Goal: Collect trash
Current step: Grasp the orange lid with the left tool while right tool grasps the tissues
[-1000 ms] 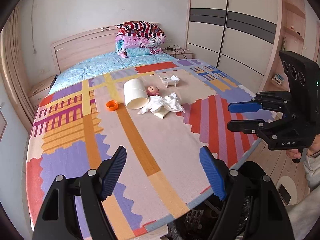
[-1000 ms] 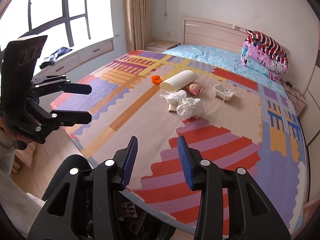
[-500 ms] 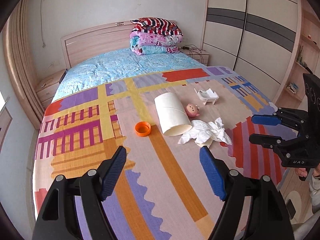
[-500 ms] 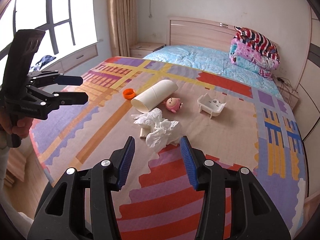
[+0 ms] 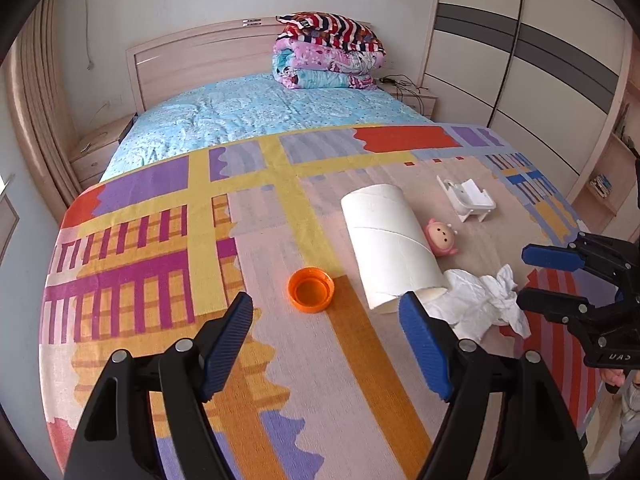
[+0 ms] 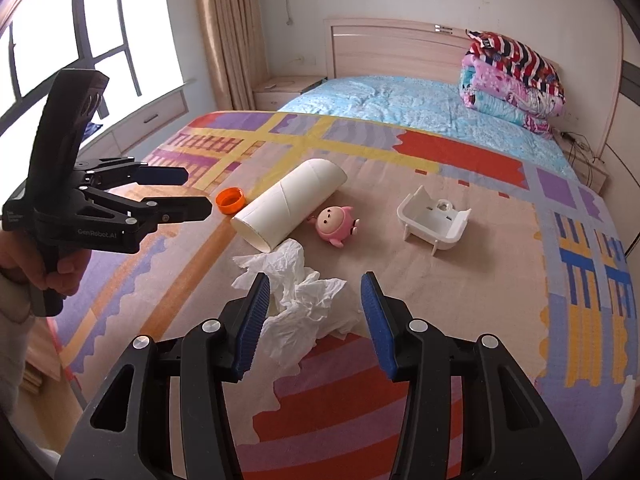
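Crumpled white tissue (image 6: pixel 300 304) lies on the patterned bedspread (image 6: pixel 460 312), also in the left wrist view (image 5: pixel 480 300). A white cardboard tube (image 5: pixel 390 244) (image 6: pixel 292 210) lies beside it, with an orange bottle cap (image 5: pixel 311 289) (image 6: pixel 230 200) to its left. My right gripper (image 6: pixel 314 320) is open and empty, just above the tissue; it also shows at the right of the left wrist view (image 5: pixel 538 278). My left gripper (image 5: pixel 326 344) is open and empty, just short of the cap and tube; it also shows in the right wrist view (image 6: pixel 194 192).
A pink toy figure (image 6: pixel 336 222) and a small white plastic toy tub (image 6: pixel 434 222) lie behind the tissue. Folded quilts (image 5: pixel 328 52) are stacked at the headboard. A wardrobe (image 5: pixel 540 60) stands at the right, a window (image 6: pixel 60 40) at the left.
Both grippers have moved forward over the bed, from beyond its edge to close above the tissue, tube and cap. The right gripper's jaws have opened wider.
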`<state>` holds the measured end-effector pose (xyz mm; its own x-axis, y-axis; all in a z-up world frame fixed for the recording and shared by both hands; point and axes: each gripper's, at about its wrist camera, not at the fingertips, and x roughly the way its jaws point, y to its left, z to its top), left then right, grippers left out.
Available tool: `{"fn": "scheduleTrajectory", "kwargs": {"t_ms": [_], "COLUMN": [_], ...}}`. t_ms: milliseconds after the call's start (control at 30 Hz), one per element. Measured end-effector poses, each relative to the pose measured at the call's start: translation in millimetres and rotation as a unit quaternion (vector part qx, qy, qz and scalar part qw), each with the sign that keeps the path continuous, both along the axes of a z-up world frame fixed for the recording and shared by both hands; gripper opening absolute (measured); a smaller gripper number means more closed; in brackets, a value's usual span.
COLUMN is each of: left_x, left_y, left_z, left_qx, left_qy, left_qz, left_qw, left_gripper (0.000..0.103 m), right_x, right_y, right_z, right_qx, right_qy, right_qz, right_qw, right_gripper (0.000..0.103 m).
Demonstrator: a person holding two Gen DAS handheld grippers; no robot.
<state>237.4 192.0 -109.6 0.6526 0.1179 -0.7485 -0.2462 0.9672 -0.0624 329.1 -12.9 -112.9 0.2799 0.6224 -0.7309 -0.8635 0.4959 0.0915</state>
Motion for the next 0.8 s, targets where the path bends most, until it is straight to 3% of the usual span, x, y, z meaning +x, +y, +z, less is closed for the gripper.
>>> {"fn": "scheduleTrajectory", "kwargs": {"t_ms": [300,333,367,400,433,500,567,800], "left_x": [19,21,24,27,28,29,27,9], "left_y": [11,12,11,11,10,12,15,7], "left_z": [-18,-20,-22,-25,-26,-26,-25,-9], "left_qx": [-0.017,-0.017,-0.014,-0.011,-0.001,0.005,-0.007,0.004], "left_qy": [0.008,0.008,0.014,0.024,0.025,0.029,0.027,0.007], "left_qz": [0.012,0.011,0.010,0.009,0.011,0.015,0.018,0.019], "left_qw": [0.9998,0.9998,0.9997,0.9996,0.9996,0.9994,0.9995,0.9998], "left_gripper": [0.072,0.067,0.060,0.045,0.038,0.029,0.029,0.029], "right_x": [1,0,0,-1,-3,-6,-9,-12], "right_y": [6,7,7,7,8,8,8,0], "right_z": [-16,-16,-16,-16,-16,-15,-13,0], "right_qx": [-0.008,-0.010,-0.011,-0.012,-0.009,-0.010,-0.009,0.001], "right_qy": [0.016,0.014,0.013,0.014,0.015,0.010,0.003,-0.005], "right_qz": [-0.003,-0.002,-0.001,-0.001,0.000,0.002,0.002,-0.003], "right_qw": [1.000,1.000,1.000,1.000,1.000,1.000,1.000,1.000], "right_gripper": [0.047,0.046,0.039,0.030,0.027,0.016,0.014,0.011]}}
